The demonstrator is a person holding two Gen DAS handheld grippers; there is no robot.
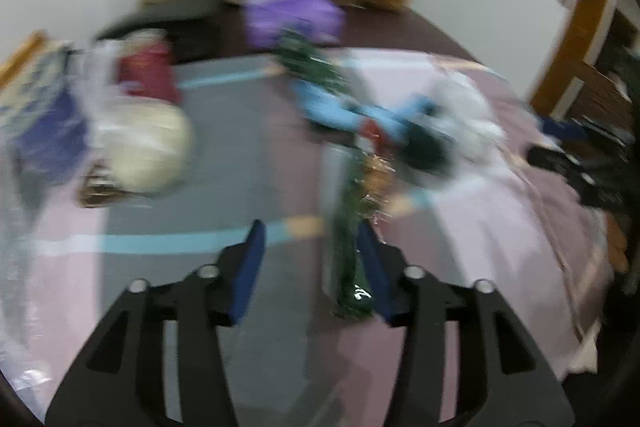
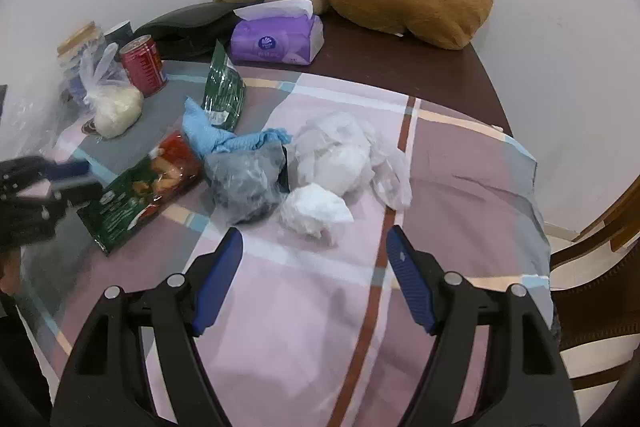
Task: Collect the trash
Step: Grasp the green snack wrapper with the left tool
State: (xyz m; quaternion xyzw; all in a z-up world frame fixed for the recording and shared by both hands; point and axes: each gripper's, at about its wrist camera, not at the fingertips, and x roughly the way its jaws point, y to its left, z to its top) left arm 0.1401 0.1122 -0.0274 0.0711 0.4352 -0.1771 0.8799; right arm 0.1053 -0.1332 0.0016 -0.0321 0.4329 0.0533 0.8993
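Green snack packet (image 2: 132, 203) flat on the checked tablecloth (image 2: 460, 167), nearer the camera than the purple tissue box (image 2: 276, 41) and off to its left. Long axis slanting up toward that box in the right wrist view; in the blurred left wrist view, running almost straight ahead along the fingers. Left gripper (image 1: 310, 231) nearer by far: jaws parted around the packet's near end, one pad against its edge, the other well clear, so not yet gripped. Probably needs a sideways shift to centre before closing. Right gripper (image 2: 315, 233) open and empty, below the box, facing a crumpled white tissue (image 2: 314, 213) just beyond its tips. Clear plastic bag (image 2: 244, 183) between tissue and packet.
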